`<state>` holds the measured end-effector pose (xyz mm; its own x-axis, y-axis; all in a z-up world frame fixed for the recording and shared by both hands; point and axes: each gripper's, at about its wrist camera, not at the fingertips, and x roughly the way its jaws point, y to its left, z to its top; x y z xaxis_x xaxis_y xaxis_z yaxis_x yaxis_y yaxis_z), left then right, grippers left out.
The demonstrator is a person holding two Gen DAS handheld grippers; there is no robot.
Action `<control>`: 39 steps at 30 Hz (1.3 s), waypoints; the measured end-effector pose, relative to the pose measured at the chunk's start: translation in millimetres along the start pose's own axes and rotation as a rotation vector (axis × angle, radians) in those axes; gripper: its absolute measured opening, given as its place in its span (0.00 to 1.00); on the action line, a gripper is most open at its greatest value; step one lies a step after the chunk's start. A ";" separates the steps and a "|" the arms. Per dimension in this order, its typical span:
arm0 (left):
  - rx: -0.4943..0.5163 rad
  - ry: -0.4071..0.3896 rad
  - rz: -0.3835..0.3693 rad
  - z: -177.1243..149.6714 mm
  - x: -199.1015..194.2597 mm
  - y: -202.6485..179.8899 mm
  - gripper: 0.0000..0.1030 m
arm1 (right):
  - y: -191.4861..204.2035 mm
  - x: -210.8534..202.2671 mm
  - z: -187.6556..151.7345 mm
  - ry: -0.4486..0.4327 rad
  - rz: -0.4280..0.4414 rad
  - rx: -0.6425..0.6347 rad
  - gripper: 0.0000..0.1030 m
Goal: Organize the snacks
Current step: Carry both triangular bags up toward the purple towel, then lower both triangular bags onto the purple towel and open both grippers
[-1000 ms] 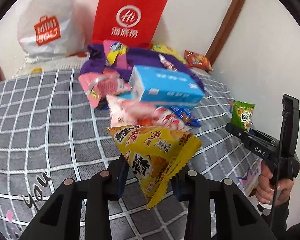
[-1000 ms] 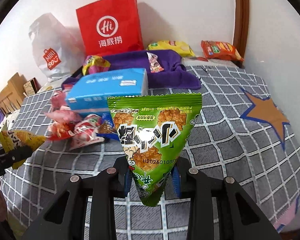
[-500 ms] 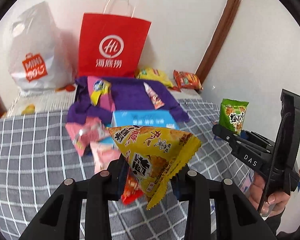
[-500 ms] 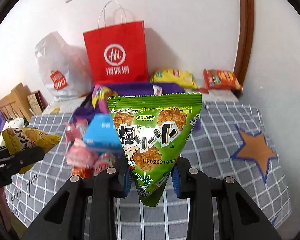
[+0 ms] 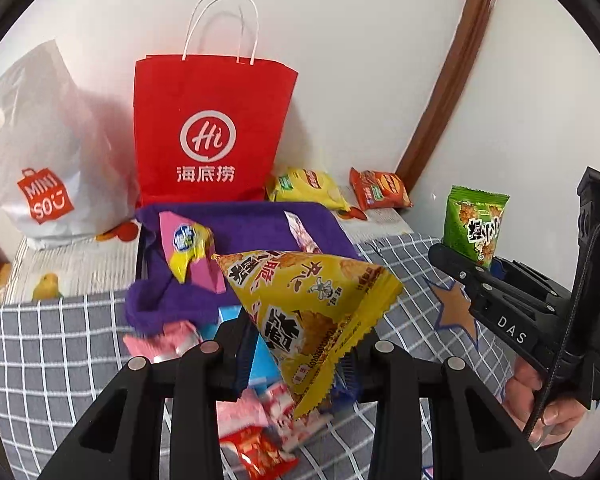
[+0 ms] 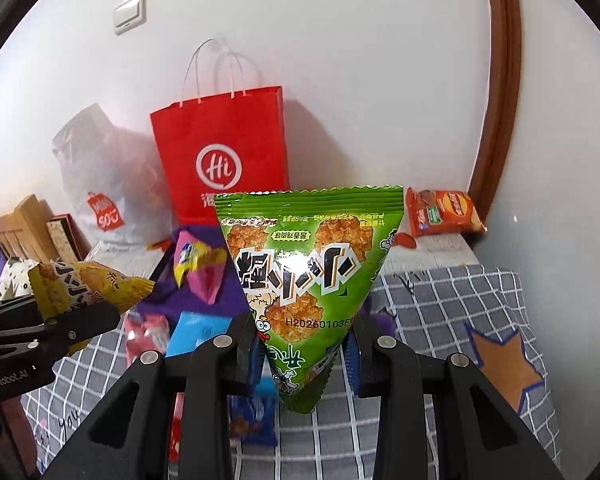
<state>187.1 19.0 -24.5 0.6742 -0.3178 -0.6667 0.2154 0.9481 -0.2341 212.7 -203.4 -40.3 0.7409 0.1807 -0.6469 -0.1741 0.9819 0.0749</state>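
My left gripper [image 5: 296, 356] is shut on a yellow triangular snack bag [image 5: 304, 304], held up above the checked bed cover [image 5: 48, 344]. My right gripper [image 6: 306, 352] is shut on a green triangular snack bag [image 6: 308, 264], also lifted. Each holder shows in the other view: the right gripper [image 5: 466, 258] with the green snack bag [image 5: 474, 224] at the right, the left gripper [image 6: 112, 312] with the yellow snack bag [image 6: 80, 284] at the left. Below lie a blue box [image 6: 196, 328], pink packets [image 5: 168, 340] and red packets [image 5: 256, 448]. A red paper bag [image 5: 208, 136] stands upright against the wall.
A purple towel [image 5: 244, 224] with a pink-and-yellow packet [image 5: 188, 244] lies before the red bag. A white plastic bag [image 5: 40, 168] stands to its left. A yellow chip bag [image 5: 308, 188] and an orange chip bag [image 5: 380, 188] lie by the wall. A person's hand [image 5: 540, 404] grips the right handle.
Both grippers have risen and drawn back with their snack bags still held. The pile of snacks and the red bag now sit lower and farther off in both views.
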 end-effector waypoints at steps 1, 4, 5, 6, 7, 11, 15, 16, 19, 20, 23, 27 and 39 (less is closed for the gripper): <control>-0.005 0.003 0.001 4.1 2.8 2.0 0.33 | -0.2 4.1 4.5 -0.001 0.000 0.001 0.32; -0.020 0.011 0.007 18.6 12.6 10.6 0.33 | -0.6 17.4 18.1 -0.002 -0.003 -0.001 0.32; -0.023 0.011 0.008 26.1 15.3 13.8 0.33 | -0.5 23.6 23.6 -0.003 -0.003 -0.004 0.32; -0.025 0.009 0.010 32.5 17.0 16.5 0.33 | -0.1 28.6 28.0 -0.005 -0.004 -0.008 0.32; -0.027 0.005 0.015 39.5 18.4 19.7 0.33 | 0.1 33.5 32.3 -0.006 -0.006 -0.011 0.32; -0.037 -0.021 0.057 64.9 23.9 36.8 0.33 | -1.2 54.7 51.8 -0.011 -0.006 -0.010 0.32; -0.056 -0.018 0.063 75.0 37.5 53.0 0.33 | -2.7 79.4 71.2 -0.011 0.012 -0.004 0.32; -0.061 -0.013 0.066 75.6 43.2 56.8 0.33 | -2.8 84.9 73.3 -0.009 0.018 -0.005 0.32; -0.079 0.024 0.058 73.4 66.9 68.6 0.33 | -2.1 109.5 78.4 0.016 0.051 -0.007 0.32; -0.084 0.047 0.049 70.8 78.9 73.2 0.33 | -0.2 118.2 78.0 0.031 0.060 -0.014 0.32; -0.100 0.091 0.034 63.9 105.6 82.0 0.33 | 5.8 145.3 67.9 0.076 0.083 -0.034 0.32; -0.122 0.150 0.003 52.8 136.5 90.5 0.33 | 14.4 183.0 53.9 0.170 0.088 -0.080 0.32; -0.143 0.262 -0.026 36.8 181.9 98.0 0.33 | 18.3 244.6 20.8 0.366 0.030 -0.115 0.32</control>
<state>356.8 54.7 -142.7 0.4609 -0.3521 -0.8146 0.1162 0.9340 -0.3379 404.3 -140.1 -181.4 0.4572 0.1562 -0.8755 -0.2789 0.9600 0.0256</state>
